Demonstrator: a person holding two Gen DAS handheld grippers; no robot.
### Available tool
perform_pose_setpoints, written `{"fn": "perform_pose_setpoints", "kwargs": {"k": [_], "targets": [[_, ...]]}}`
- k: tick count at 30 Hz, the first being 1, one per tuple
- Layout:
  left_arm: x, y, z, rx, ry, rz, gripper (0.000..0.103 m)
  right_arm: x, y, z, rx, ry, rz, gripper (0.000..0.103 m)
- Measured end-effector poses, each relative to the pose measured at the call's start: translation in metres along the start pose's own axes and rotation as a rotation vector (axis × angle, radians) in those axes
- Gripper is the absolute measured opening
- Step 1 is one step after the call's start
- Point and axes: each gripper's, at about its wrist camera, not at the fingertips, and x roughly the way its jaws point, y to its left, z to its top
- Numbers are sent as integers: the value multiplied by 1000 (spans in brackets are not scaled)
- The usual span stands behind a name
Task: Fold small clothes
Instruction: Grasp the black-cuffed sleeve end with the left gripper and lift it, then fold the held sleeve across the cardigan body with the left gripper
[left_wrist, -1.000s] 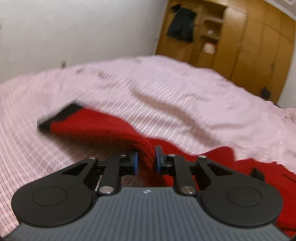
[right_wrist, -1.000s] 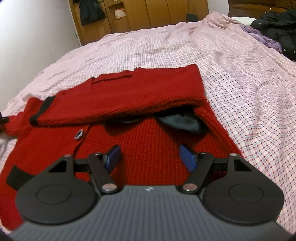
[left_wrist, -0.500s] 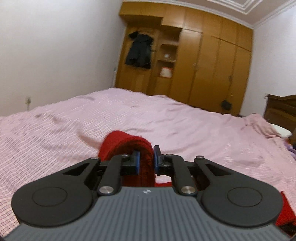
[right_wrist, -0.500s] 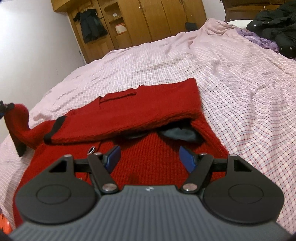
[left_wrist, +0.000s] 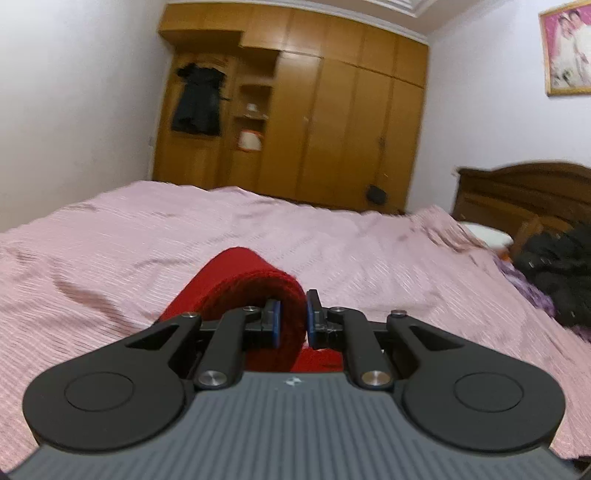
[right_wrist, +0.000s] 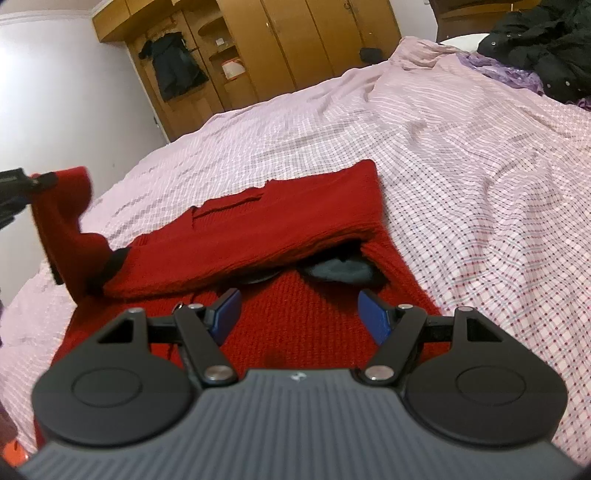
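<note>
My left hand-held gripper (left_wrist: 291, 323) pinches the red sleeve (left_wrist: 243, 280) above the bed (left_wrist: 369, 251); my right hand-held gripper (right_wrist: 297, 314) hangs unclenched — the thick knit may slip out and the fold collapse.

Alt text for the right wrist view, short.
Open right gripper hovers over a red knitted cardigan on a pink checked bedsheet; one side lies folded across. At far left, the left gripper lifts its red sleeve.

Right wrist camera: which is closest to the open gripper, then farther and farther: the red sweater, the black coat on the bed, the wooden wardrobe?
From the right gripper:
1. Red sweater, right below.
2. Black coat, far right on the bed.
3. Wardrobe, against the back wall.
</note>
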Motion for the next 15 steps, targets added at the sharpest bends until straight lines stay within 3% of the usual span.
{"fn": "perform_pose_setpoints", "kwargs": {"k": [7, 15], "targets": [[41, -50, -40, 69, 129, -63, 15, 2, -11, 0, 26, 6, -8, 72], [76, -59, -87, 141, 275, -95, 15, 3, -21, -2, 52, 13, -8, 72]]}}
